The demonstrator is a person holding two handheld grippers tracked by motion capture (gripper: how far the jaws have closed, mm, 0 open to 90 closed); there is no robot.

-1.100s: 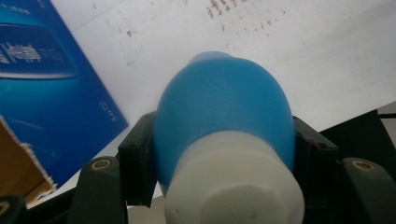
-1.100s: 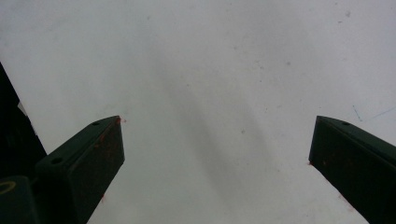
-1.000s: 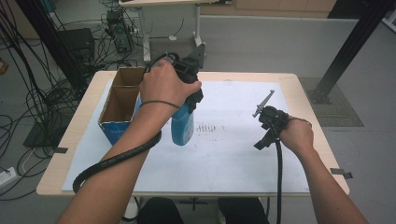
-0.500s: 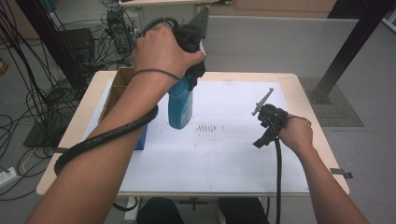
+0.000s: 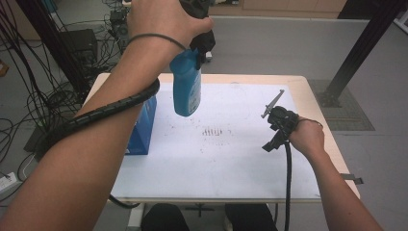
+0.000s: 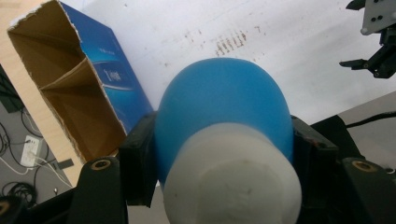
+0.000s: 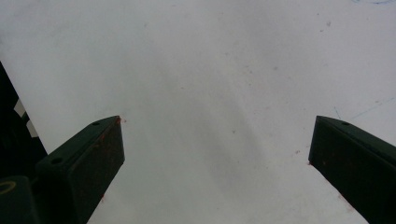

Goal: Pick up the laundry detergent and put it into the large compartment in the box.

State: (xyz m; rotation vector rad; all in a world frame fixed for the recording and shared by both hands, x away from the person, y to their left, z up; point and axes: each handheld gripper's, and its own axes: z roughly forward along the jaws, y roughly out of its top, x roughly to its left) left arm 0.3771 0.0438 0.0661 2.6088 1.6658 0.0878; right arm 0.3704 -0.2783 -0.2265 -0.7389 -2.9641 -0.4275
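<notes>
On my far left sits the open-topped blue cardboard box (image 5: 143, 126) with its brown inside split by a divider, resting on the white sheet (image 5: 226, 159) that covers the pale wooden table (image 5: 315, 103). Next to it, above the sheet, I have the left gripper (image 5: 198, 42) raised high, its jaws clamped on the neck of the blue plastic bottle with a white cap (image 5: 187, 86). The bottle hangs upright in the air, clear of the sheet, just beside the box. In the left gripper view the white cap faces me, with the black pads pressing in on both sides of the bottle (image 6: 224, 112). Further right, past some dark smudges (image 5: 215, 131) on the sheet, my right gripper (image 5: 272, 103) rests low near the table's right edge, jaws spread wide apart with nothing between them.
</notes>
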